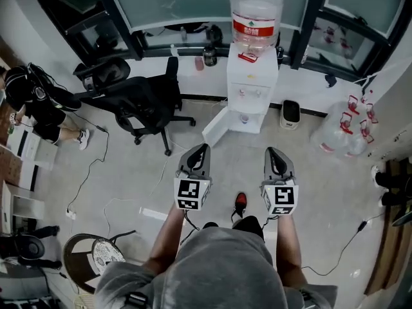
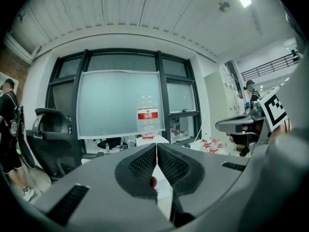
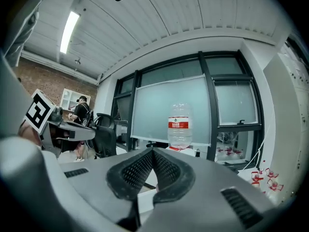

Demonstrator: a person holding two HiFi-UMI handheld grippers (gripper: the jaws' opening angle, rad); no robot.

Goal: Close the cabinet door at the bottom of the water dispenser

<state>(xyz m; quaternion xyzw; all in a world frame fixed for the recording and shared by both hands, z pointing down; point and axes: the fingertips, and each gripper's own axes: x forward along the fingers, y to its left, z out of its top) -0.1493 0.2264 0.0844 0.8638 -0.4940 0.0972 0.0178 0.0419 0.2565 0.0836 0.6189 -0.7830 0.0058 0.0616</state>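
Left gripper [image 1: 203,148] and right gripper [image 1: 272,151] are closed, empty. A hard shove on the open door [image 1: 217,128] could rock the dispenser [image 1: 252,79].

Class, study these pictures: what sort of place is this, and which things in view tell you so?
Likely an office: a water dispenser stands below tall windows, a black swivel chair sits near it, and spare water bottles are heaped nearby.

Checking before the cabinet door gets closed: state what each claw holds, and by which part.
Nothing is held. The left claw and right claw are both shut and empty, short of the open cabinet door of the water dispenser.
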